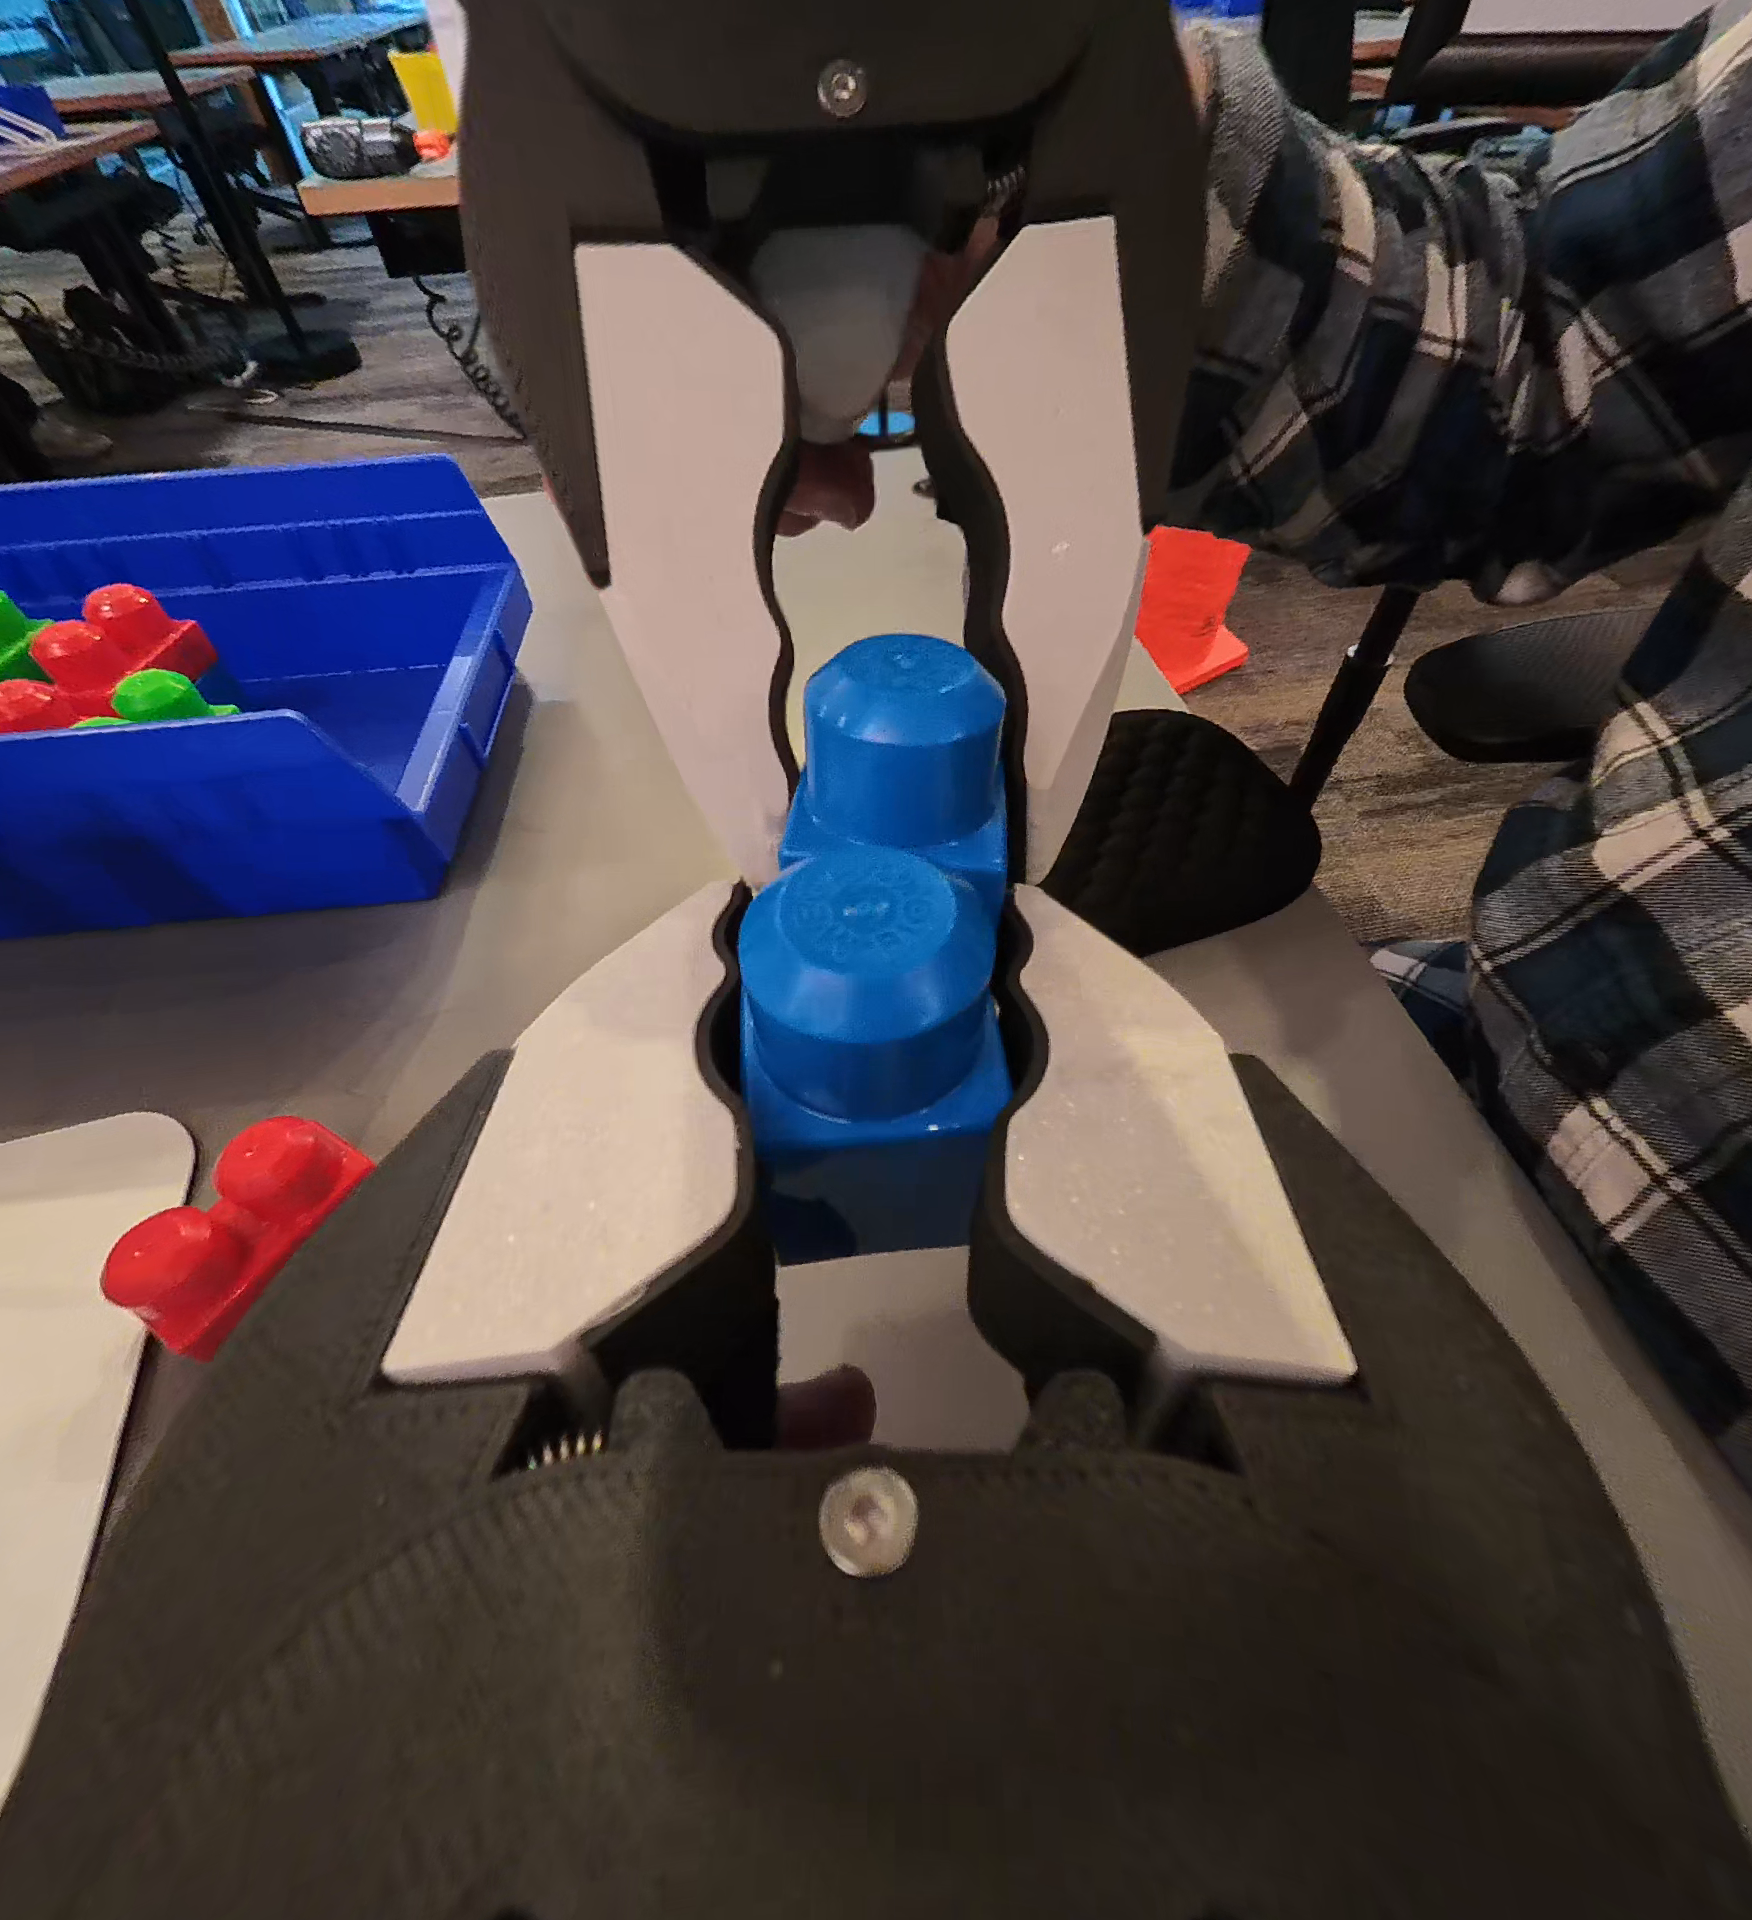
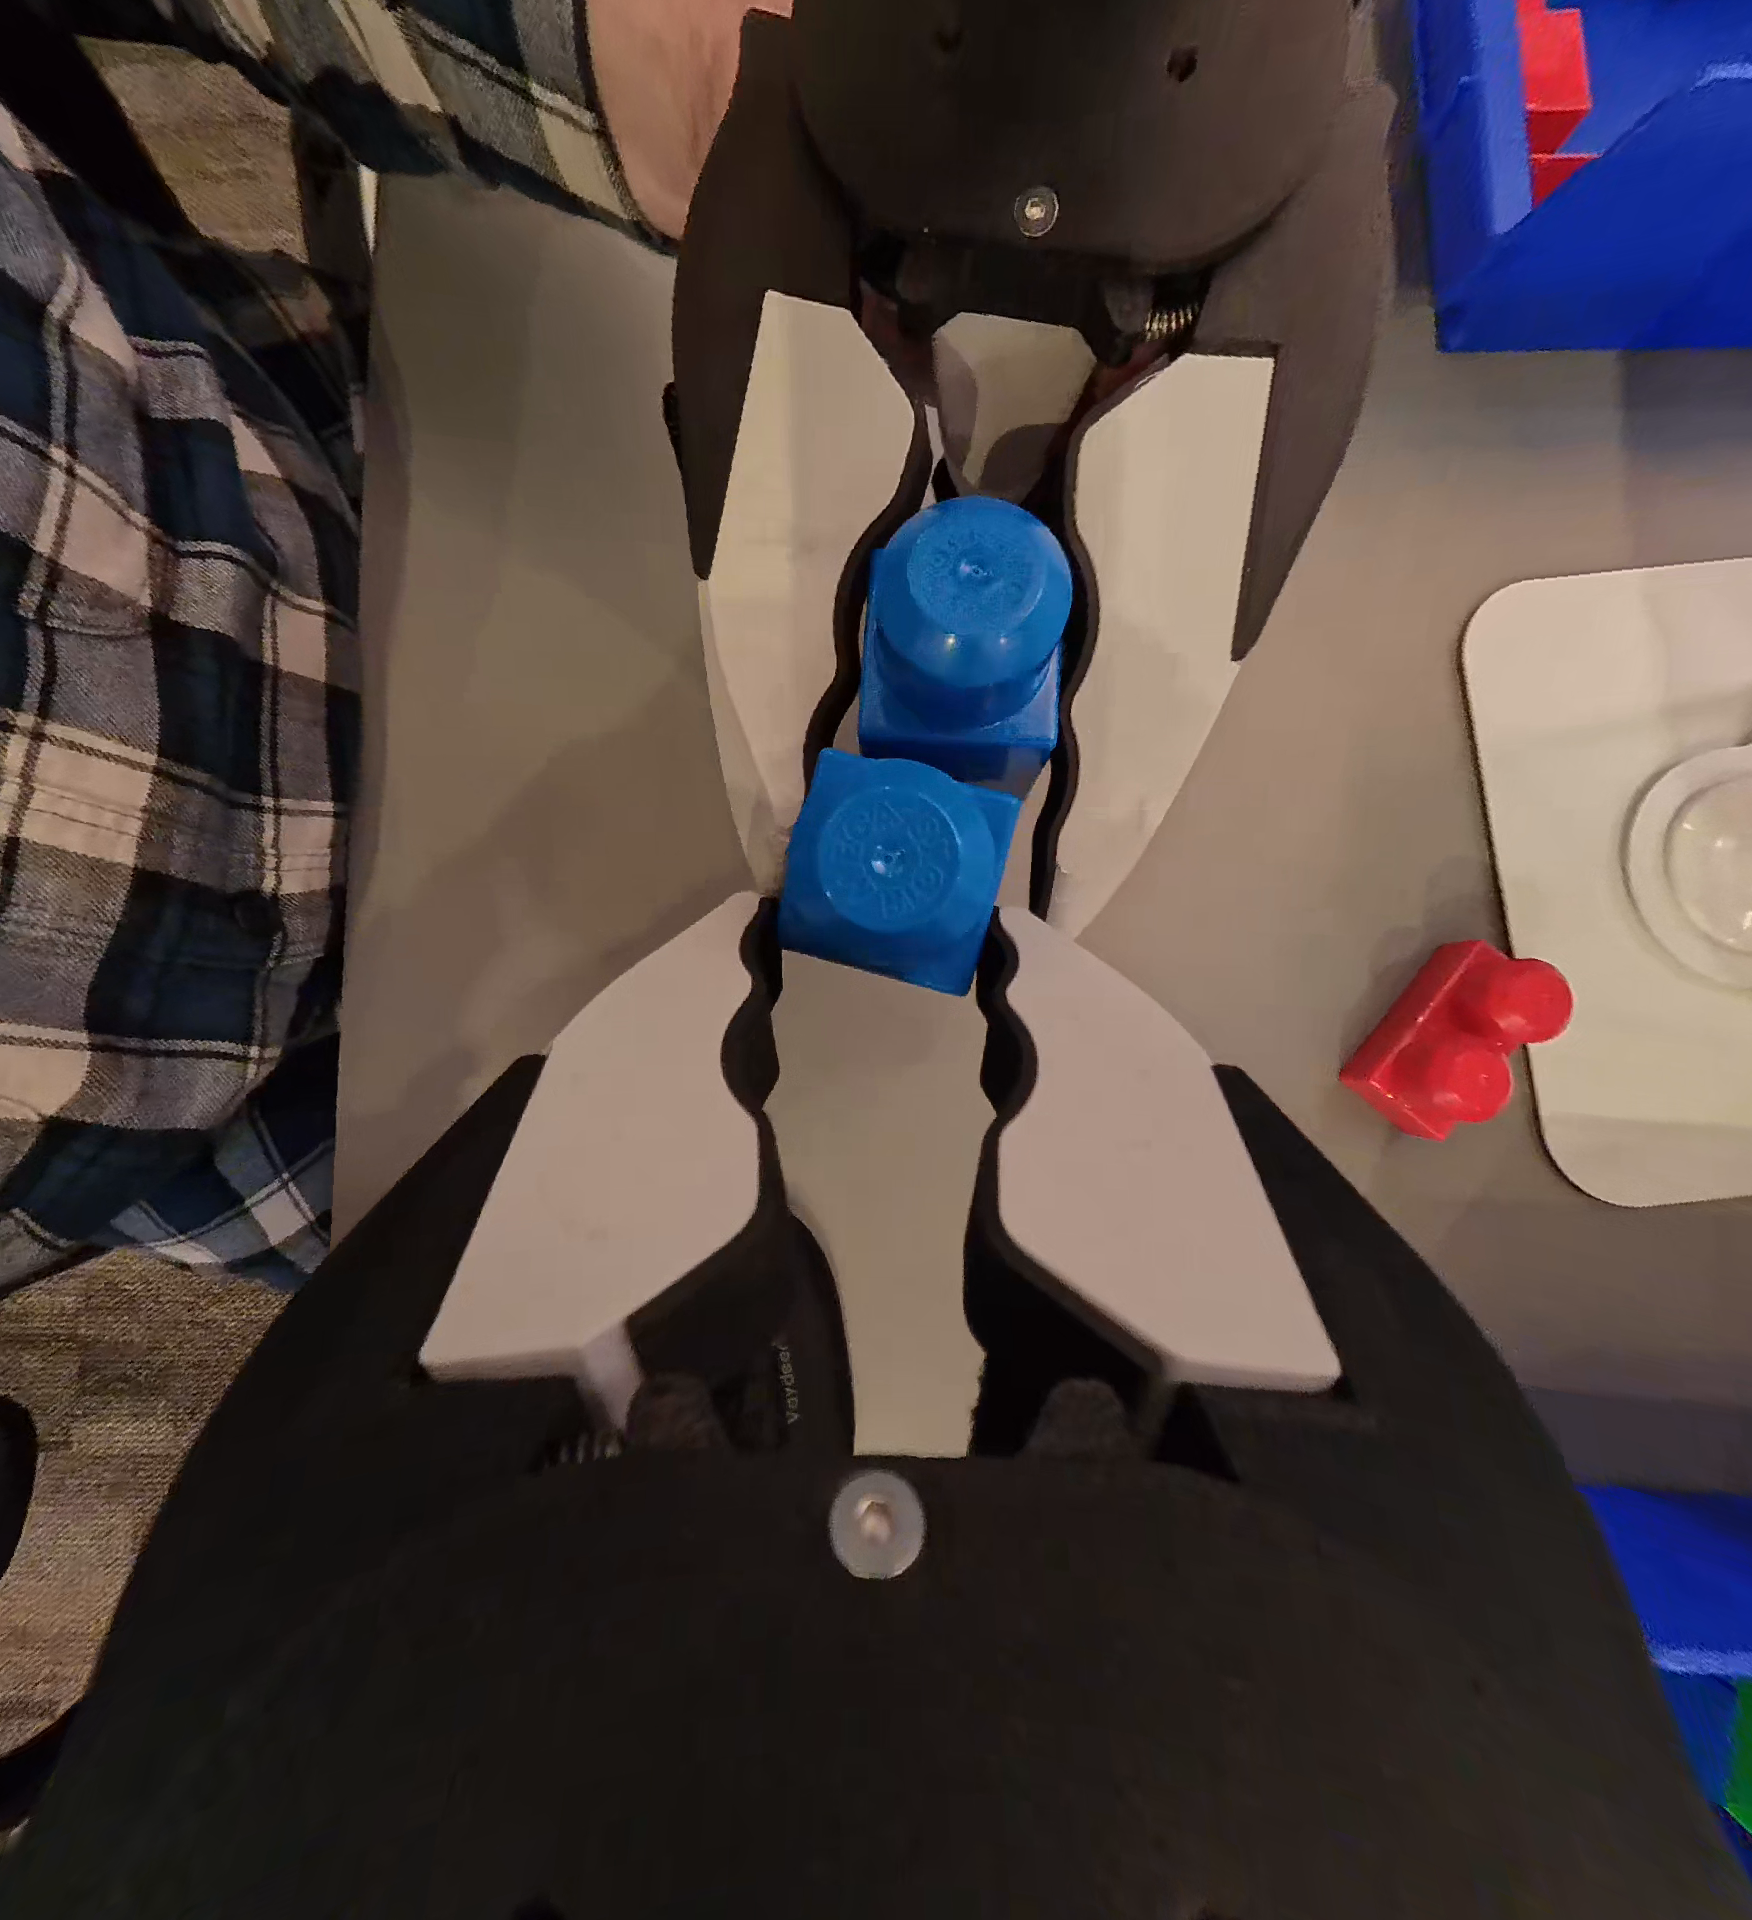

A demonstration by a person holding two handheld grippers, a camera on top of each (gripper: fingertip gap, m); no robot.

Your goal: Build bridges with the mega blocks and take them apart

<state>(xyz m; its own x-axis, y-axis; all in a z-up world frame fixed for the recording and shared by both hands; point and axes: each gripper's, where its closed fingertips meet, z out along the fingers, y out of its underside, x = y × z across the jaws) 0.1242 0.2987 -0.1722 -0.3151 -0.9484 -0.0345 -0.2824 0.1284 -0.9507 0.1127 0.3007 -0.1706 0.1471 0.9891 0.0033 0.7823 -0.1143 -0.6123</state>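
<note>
Right wrist view, two single-stud blue blocks (image 2: 887, 873) end to end, studs up, each gripped by opposing fingers.

Landmark: the single-stud block (image 1: 877, 1049) pinched in left claw (image 1: 877, 914), above the counter (image 1: 560, 935). Second single-stud block (image 1: 903, 748) directly beyond it, the two touching, held in right claw (image 1: 903, 821) coming in from the opposite side, claw tips nearly meeting. Two-stud block (image 1: 228, 1231) lies on the counter to the landmark's left, nearer the camera, its end against the edge of a flat mat (image 1: 30, 1247). Storage bin (image 1: 228, 831) sits farther left and beyond, on the counter, with loose blocks (image 1: 72, 665) inside.
</note>
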